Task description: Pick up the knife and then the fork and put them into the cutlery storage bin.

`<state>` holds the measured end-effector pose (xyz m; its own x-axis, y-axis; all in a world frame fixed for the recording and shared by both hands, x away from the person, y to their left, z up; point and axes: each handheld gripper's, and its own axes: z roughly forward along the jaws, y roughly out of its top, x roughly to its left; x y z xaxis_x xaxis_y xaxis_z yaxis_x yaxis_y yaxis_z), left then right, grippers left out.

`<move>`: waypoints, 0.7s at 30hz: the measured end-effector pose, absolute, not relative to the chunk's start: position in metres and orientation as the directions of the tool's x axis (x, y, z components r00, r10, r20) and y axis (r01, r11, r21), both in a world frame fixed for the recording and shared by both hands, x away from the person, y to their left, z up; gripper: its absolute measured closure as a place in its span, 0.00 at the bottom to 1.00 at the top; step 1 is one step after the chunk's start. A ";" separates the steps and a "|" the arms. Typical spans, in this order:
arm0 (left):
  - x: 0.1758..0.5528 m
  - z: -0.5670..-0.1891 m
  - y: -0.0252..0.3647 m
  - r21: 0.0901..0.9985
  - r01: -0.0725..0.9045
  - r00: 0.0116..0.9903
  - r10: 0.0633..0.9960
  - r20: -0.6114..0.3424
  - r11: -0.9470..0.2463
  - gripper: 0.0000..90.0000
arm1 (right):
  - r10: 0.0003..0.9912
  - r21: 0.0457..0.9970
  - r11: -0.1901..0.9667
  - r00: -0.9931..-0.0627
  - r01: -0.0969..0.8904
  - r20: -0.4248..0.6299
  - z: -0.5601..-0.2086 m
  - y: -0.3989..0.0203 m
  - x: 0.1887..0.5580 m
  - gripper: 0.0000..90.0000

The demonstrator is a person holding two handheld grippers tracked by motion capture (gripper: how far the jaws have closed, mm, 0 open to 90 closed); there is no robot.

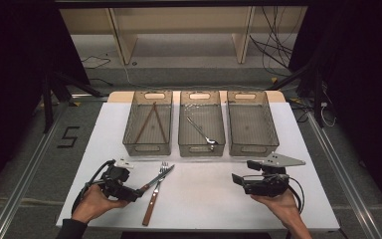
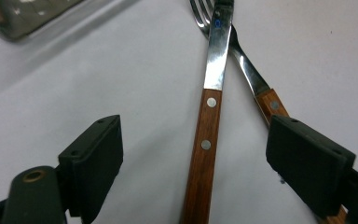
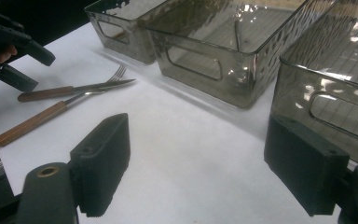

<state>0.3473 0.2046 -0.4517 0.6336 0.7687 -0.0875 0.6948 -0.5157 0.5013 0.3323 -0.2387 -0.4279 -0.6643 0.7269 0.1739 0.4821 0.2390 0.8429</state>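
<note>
So the left gripper (image 2: 193,158) is sitting low over the table (image 1: 204,199) with its jaws wide apart, straddling the wooden handle of the knife (image 2: 205,140), which lies crossed over the fork (image 2: 256,84) just in front of the three bins (image 1: 200,124); nothing's pinched yet. I'd close on the knife handle alone, below the rivets and clear of the fork handle by the far pad, then lift straight so the fork doesn't drag along; the right gripper (image 3: 205,172) hangs spread and empty near the bins
</note>
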 end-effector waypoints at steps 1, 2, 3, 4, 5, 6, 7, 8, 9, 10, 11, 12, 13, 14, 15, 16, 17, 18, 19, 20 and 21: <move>0.348 -0.452 0.204 0.491 0.694 0.638 0.765 -0.083 -0.526 0.21 | 0.727 0.842 0.239 -0.664 0.483 0.174 -0.428 -0.239 0.332 0.26; 0.348 -0.453 0.204 0.485 0.696 0.637 0.767 -0.078 -0.529 0.22 | 0.727 0.842 0.239 -0.664 0.483 0.174 -0.429 -0.239 0.332 0.26; 0.348 -0.453 0.203 0.479 0.698 0.636 0.768 -0.073 -0.532 0.22 | 0.727 0.843 0.238 -0.664 0.483 0.175 -0.429 -0.239 0.332 0.26; 0.349 -0.453 0.203 0.473 0.698 0.639 0.766 -0.070 -0.538 0.23 | 0.726 0.842 0.238 -0.665 0.484 0.177 -0.429 -0.239 0.331 0.26; 0.349 -0.453 0.203 0.467 0.697 0.642 0.764 -0.069 -0.544 0.24 | 0.726 0.842 0.238 -0.665 0.484 0.177 -0.429 -0.239 0.331 0.26; 0.349 -0.452 0.202 0.463 0.697 0.644 0.762 -0.067 -0.548 0.26 | 0.727 0.841 0.238 -0.664 0.485 0.177 -0.429 -0.239 0.330 0.26; 0.349 -0.452 0.202 0.455 0.697 0.646 0.761 -0.063 -0.554 0.27 | 0.726 0.842 0.239 -0.665 0.484 0.176 -0.429 -0.240 0.330 0.26; 0.349 -0.452 0.202 0.451 0.699 0.645 0.762 -0.061 -0.556 0.29 | 0.726 0.842 0.239 -0.665 0.484 0.176 -0.430 -0.240 0.330 0.26; 0.350 -0.452 0.202 0.439 0.699 0.648 0.759 -0.057 -0.564 0.31 | 0.726 0.842 0.240 -0.665 0.484 0.176 -0.430 -0.240 0.330 0.26; 0.350 -0.452 0.202 0.425 0.700 0.653 0.755 -0.058 -0.573 0.32 | 0.725 0.839 0.241 -0.665 0.488 0.178 -0.430 -0.240 0.329 0.26; 0.350 -0.453 0.202 0.416 0.703 0.655 0.753 -0.061 -0.577 0.33 | 0.724 0.838 0.243 -0.666 0.489 0.178 -0.430 -0.240 0.329 0.26; 0.351 -0.453 0.201 0.406 0.703 0.658 0.750 -0.062 -0.584 0.35 | 0.724 0.837 0.243 -0.666 0.490 0.179 -0.430 -0.239 0.329 0.26; 0.350 -0.454 0.201 0.401 0.703 0.659 0.750 -0.059 -0.587 0.37 | 0.724 0.838 0.244 -0.667 0.489 0.178 -0.430 -0.239 0.328 0.26; 0.350 -0.454 0.200 0.395 0.702 0.663 0.746 -0.059 -0.593 0.38 | 0.723 0.837 0.245 -0.667 0.489 0.179 -0.431 -0.239 0.328 0.26; 0.350 -0.455 0.200 0.390 0.701 0.667 0.743 -0.061 -0.597 0.40 | 0.722 0.837 0.245 -0.668 0.490 0.179 -0.431 -0.239 0.328 0.26; 0.350 -0.455 0.199 0.384 0.699 0.672 0.738 -0.065 -0.603 0.42 | 0.722 0.837 0.246 -0.669 0.489 0.179 -0.431 -0.238 0.328 0.26; 0.351 -0.455 0.199 0.374 0.698 0.676 0.734 -0.064 -0.610 0.43 | 0.722 0.837 0.246 -0.668 0.490 0.179 -0.431 -0.238 0.328 0.26; 0.351 -0.456 0.198 0.371 0.697 0.677 0.734 -0.059 -0.613 0.45 | 0.722 0.835 0.247 -0.669 0.491 0.179 -0.431 -0.238 0.328 0.26; 0.351 -0.457 0.197 0.361 0.696 0.680 0.731 -0.057 -0.620 0.47 | 0.721 0.835 0.251 -0.670 0.490 0.176 -0.431 -0.238 0.328 0.26; 0.351 -0.457 0.197 0.353 0.694 0.684 0.727 -0.054 -0.627 0.49 | 0.721 0.835 0.252 -0.670 0.489 0.175 -0.431 -0.238 0.328 0.26; 0.350 -0.458 0.196 0.350 0.696 0.683 0.728 -0.056 -0.626 0.51 | 0.721 0.835 0.252 -0.671 0.489 0.175 -0.431 -0.237 0.328 0.26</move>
<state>0.3500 0.1961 -0.4582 0.6830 0.7283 -0.0556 0.6965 -0.6265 0.3500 0.3280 -0.2375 -0.4311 -0.6706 0.7208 0.1752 0.4887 0.2516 0.8354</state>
